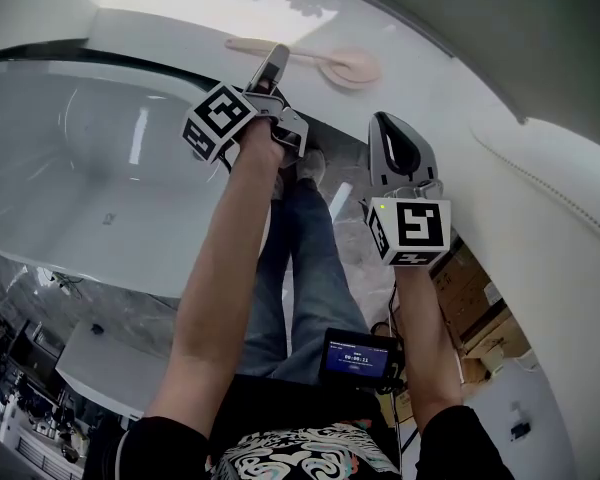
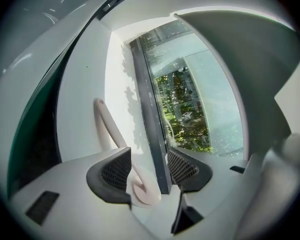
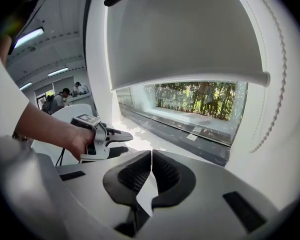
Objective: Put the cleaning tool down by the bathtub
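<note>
Closest on my head feed is a patterned shirt point(image 1: 300, 458), and just past it a small device with a lit screen point(image 1: 356, 357) at the waist. Jeans point(image 1: 305, 268) run down to the marbled floor point(image 1: 355, 238), with cardboard boxes point(image 1: 475, 313) off to the right.

Both bare forearms reach forward. My right gripper point(image 3: 151, 169) hangs over the floor beside the boxes, its marker cube point(image 1: 410, 230) facing up. Its own view shows the two pads pressed flat together with nothing between them. That view also catches a hand point(image 3: 75, 141) wrapped round the other gripper's handle.

My left gripper point(image 2: 147, 171) is further out, over the far rim of the white bathtub point(image 1: 80, 168). Its jaws stand well apart and clamp nothing. Through the gap I see the pale pink cleaning tool point(image 2: 142, 186): its round head shows between the pads, nearer the left one, and its long handle runs away across the surface. I cannot tell whether the left pad touches it.

On the head feed the tool lies flat on the white ledge point(image 1: 180, 33) behind the tub, with the gripper tip over its handle. Beyond the ledge are a dark window frame point(image 2: 147, 109), greenery behind the glass, and a roller blind point(image 3: 180, 34) drawn partway down.
</note>
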`<action>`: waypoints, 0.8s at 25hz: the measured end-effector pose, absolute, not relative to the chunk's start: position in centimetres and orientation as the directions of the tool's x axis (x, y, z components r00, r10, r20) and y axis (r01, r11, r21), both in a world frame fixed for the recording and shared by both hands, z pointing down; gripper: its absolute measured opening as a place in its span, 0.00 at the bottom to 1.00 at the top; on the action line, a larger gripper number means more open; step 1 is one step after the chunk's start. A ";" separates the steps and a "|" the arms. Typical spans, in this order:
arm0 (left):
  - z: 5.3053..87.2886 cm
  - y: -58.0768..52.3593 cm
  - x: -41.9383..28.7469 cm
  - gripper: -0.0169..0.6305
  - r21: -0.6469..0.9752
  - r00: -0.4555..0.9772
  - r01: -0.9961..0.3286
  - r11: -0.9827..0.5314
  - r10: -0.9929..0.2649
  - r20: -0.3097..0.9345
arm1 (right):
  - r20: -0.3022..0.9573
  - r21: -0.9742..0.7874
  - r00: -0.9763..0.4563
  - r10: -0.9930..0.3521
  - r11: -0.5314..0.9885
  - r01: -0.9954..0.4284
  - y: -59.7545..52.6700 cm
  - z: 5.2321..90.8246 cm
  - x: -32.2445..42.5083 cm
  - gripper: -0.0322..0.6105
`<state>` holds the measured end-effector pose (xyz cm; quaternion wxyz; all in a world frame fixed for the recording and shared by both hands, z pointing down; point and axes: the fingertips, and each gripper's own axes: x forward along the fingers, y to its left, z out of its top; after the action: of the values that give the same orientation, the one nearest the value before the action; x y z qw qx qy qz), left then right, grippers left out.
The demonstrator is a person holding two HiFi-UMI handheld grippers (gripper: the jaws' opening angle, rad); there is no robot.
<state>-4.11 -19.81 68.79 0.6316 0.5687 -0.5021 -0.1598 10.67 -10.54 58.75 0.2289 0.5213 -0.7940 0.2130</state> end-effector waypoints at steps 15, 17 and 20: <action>64.6 -19.1 -6.0 0.05 0.888 0.484 -0.417 0.193 -0.780 0.396 | 0.549 -0.069 -0.361 -0.754 0.390 -0.918 -11.2 55.5 9.8 0.09; 64.0 -18.9 -6.1 0.05 0.882 0.491 -0.442 0.164 -0.778 0.391 | 0.548 -0.070 -0.361 -0.755 0.388 -0.919 -11.2 55.2 9.8 0.09; 62.7 -19.1 -6.2 0.05 0.872 0.500 -0.475 0.115 -0.781 0.375 | 0.542 -0.062 -0.354 -0.762 0.384 -0.921 -11.6 55.0 10.1 0.09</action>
<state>-6.22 -19.13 62.68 0.5703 0.6516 -0.4819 -0.1339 10.09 -11.59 55.00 0.2191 0.5242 -0.8026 0.1816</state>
